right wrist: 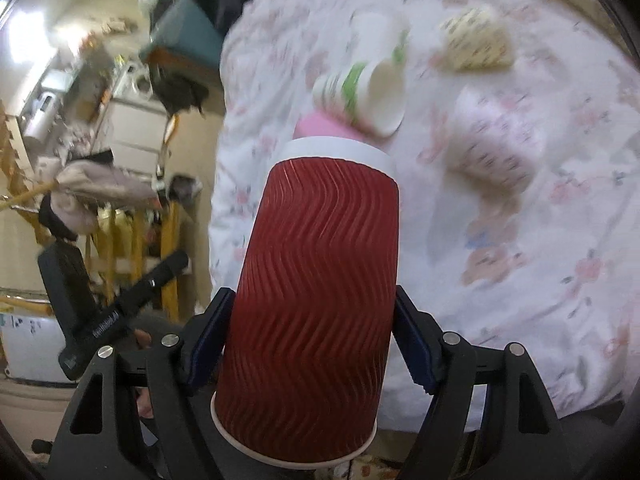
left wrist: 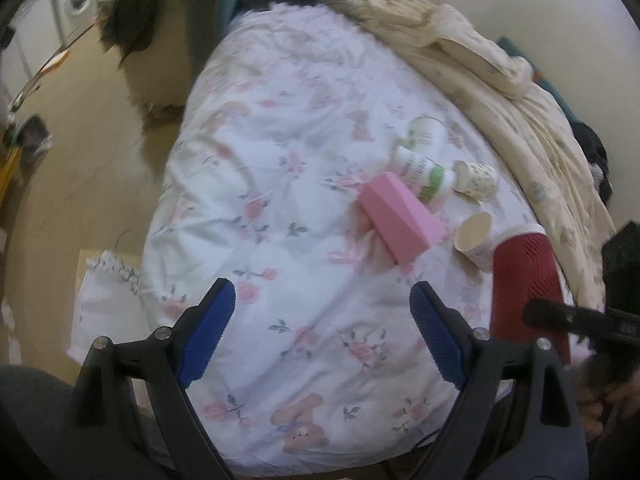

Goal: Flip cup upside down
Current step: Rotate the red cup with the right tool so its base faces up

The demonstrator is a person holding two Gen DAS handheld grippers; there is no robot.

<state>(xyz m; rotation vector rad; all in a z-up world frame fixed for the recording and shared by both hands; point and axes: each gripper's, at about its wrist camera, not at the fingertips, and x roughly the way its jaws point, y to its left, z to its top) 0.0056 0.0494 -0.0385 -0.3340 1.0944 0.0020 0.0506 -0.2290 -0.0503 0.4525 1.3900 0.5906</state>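
I am gripping the red ribbed paper cup (right wrist: 312, 292) in my right hand-held gripper (right wrist: 310, 340), its long side pointing straight ahead over the bed (right wrist: 560, 240), while my left hand-held gripper (left wrist: 322, 320) is hanging open and empty beside it.

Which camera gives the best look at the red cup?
The right wrist view: the red cup fills the middle, clamped between the right gripper fingers. The left wrist view shows it only at the right edge, partly hidden.

red zigzag-ribbed cup (right wrist: 316, 280), white rims
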